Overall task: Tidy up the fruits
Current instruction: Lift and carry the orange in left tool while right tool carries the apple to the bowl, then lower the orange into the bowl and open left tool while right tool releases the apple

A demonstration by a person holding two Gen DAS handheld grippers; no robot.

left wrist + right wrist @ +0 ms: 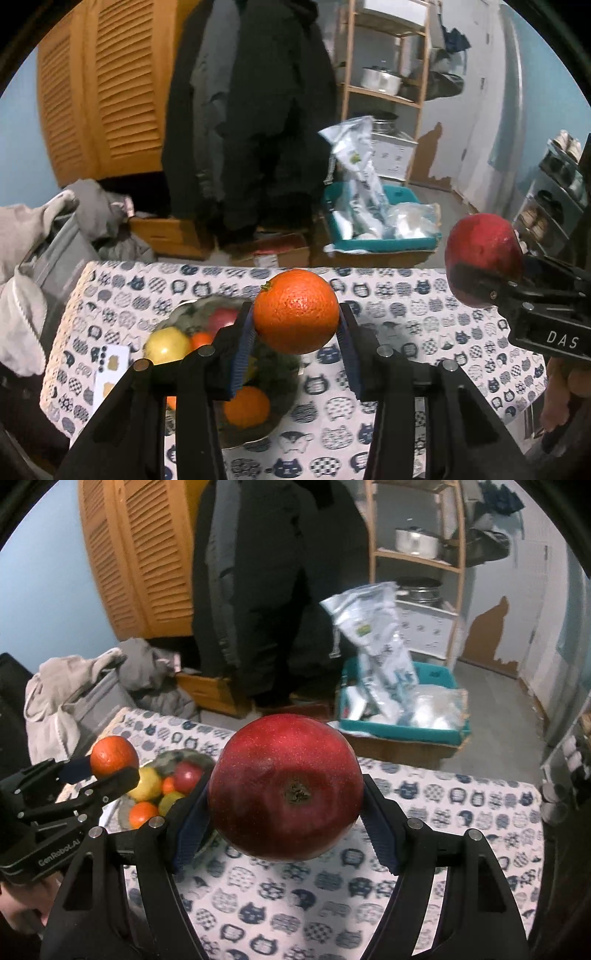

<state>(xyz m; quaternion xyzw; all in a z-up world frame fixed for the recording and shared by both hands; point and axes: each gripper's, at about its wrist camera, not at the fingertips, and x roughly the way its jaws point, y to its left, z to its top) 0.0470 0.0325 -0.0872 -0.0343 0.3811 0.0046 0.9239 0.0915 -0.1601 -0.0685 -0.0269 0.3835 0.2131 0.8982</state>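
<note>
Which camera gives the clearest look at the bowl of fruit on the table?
The right wrist view: the bowl sits mostly unblocked there, though small. In the left wrist view the bowl is nearer but partly hidden behind the left gripper and its orange.

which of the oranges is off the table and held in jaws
The large orange clamped in the left gripper, lifted above the tablecloth; the other, smaller oranges lie in the fruit bowl.

Red apple (pixel 286 790), cat-patterned tablecloth (pixel 461 812)
</note>
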